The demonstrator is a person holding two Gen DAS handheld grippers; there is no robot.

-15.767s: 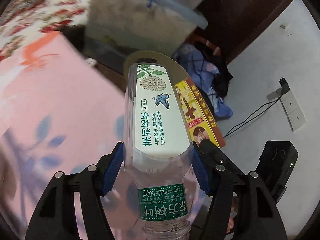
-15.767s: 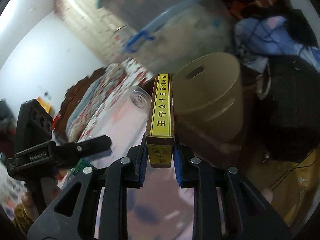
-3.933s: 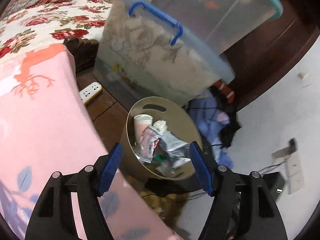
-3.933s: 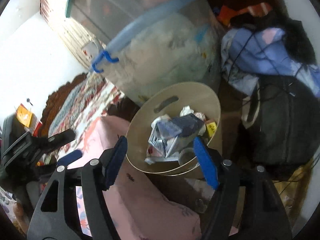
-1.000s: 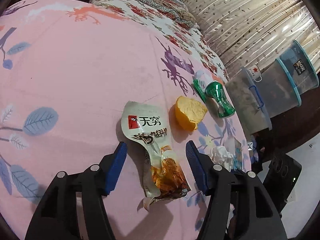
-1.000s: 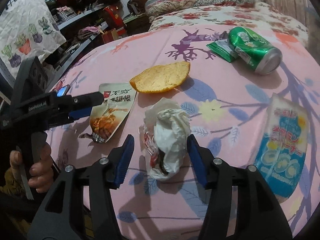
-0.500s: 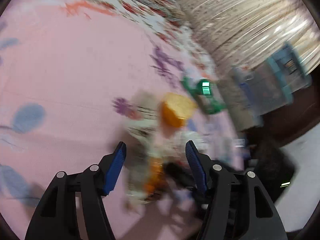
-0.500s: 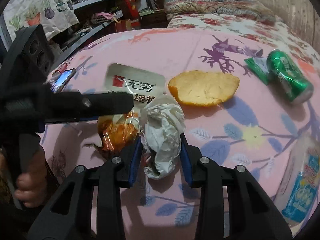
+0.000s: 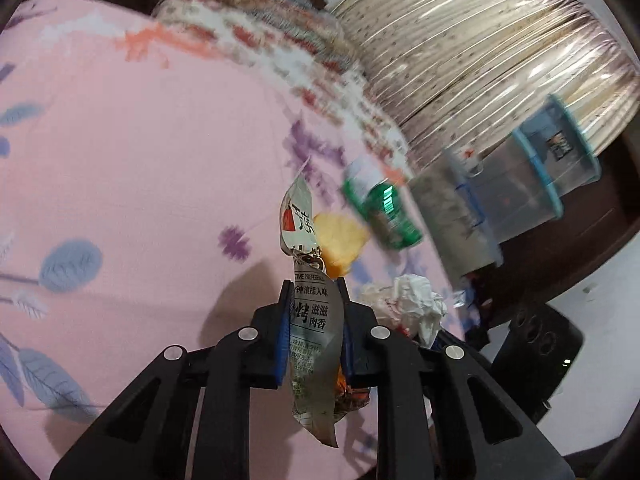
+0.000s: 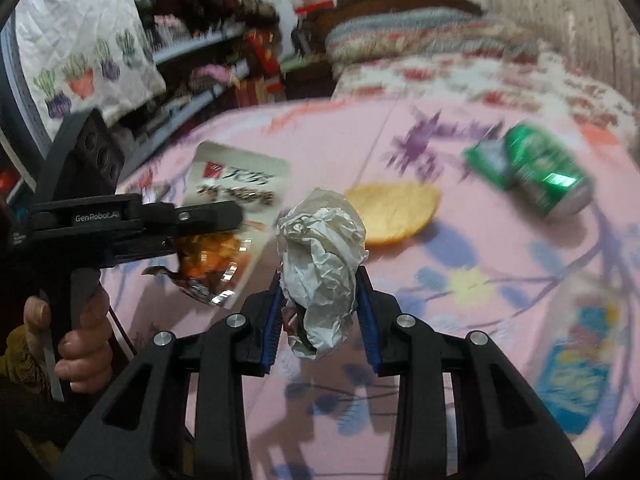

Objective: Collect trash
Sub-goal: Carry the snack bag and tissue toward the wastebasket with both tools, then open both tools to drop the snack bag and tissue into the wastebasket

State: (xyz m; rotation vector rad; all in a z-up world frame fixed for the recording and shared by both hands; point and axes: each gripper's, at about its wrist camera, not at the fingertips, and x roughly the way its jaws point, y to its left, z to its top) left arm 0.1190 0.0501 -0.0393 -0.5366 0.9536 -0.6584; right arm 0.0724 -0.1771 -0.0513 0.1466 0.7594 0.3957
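Pink floral bed (image 9: 140,152) spreads wide, litter scattered across it. Blue packet (image 10: 576,364) lies near right; green can (image 10: 548,172) rests far right, orange peel (image 10: 394,212) between. Left gripper (image 9: 314,320) has its jaws clamped on the snack wrapper (image 9: 310,316), lifted edge-on off the bed. Right gripper (image 10: 318,312) has its jaws pinched around the crumpled paper wad (image 10: 320,264), raised too. Both pickups look done, so this reads as the carry step. Next move, likely: swing both loads to a bin, not in view here, and release without dropping the floppy wrapper.
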